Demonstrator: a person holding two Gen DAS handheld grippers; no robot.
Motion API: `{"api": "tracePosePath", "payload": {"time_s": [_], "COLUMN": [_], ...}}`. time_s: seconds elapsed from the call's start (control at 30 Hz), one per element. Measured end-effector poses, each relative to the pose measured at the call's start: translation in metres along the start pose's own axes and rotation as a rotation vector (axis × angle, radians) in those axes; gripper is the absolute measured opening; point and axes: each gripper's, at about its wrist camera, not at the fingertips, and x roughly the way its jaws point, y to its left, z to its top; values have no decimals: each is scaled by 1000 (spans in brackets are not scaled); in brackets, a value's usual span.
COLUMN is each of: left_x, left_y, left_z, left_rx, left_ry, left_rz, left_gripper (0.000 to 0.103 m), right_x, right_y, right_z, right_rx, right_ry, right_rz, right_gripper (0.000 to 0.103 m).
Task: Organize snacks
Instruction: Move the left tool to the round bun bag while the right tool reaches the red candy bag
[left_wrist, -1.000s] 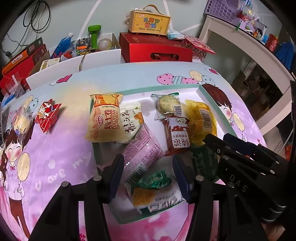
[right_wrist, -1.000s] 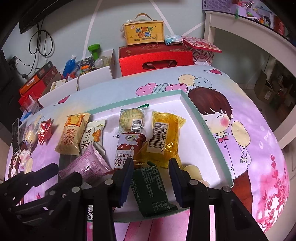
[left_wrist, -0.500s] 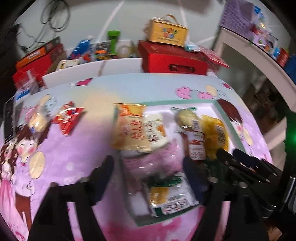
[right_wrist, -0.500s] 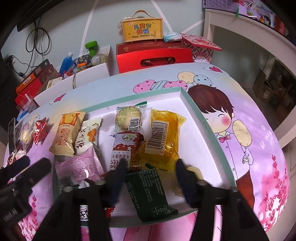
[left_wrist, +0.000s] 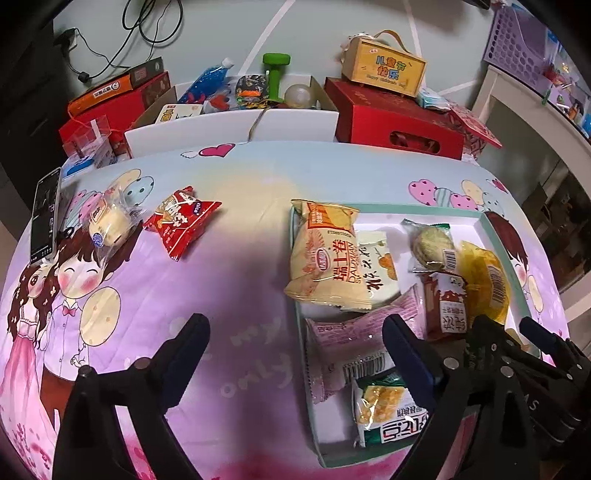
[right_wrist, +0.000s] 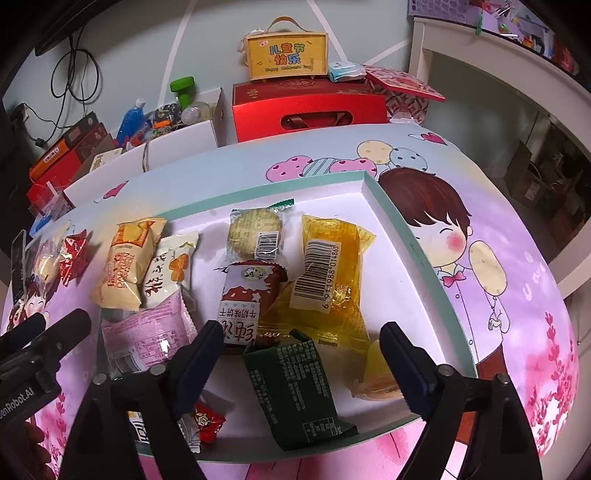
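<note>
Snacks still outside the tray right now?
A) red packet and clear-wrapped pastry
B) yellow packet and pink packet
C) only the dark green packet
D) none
A: the red packet and the clear-wrapped pastry lie on the printed cloth, left of the tray and apart from it.

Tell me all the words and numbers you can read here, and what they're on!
"Happy Children's Day": yellow box.
"DAYUAN": pale yellow packet.
"01486": barcode on the orange packet.
"Robot.AI": left gripper.
"my", "only": tablecloth.
Small print on the dark green packet: too small.
</note>
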Motion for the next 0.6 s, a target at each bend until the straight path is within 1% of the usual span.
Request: {"api": "tracePosePath", "payload": {"time_s": [0.1, 0.17, 0.2, 0.23, 0.6], "left_x": [1, 2, 2, 2, 2], "left_y": [1, 2, 3, 3, 9], "left_z": [0, 0, 0, 0, 1], "left_rx": [-4, -7, -9, -11, -29], "left_ry": [-3, -4, -3, -3, -5], "left_rz": [5, 8, 10, 11, 21], "left_gripper": [95, 95, 95, 95, 95], "right_x": [1, 2, 2, 2, 1], "right_y": [-1, -2, -2, -2, 4], "right_z": [0, 0, 0, 1, 1], "right_rx": [5, 7, 8, 7, -7], "right_ry": [-2, -1, -2, -4, -13], "right_rz": [0, -1, -1, -1, 16], "right_gripper": [90, 96, 101, 103, 103]}}
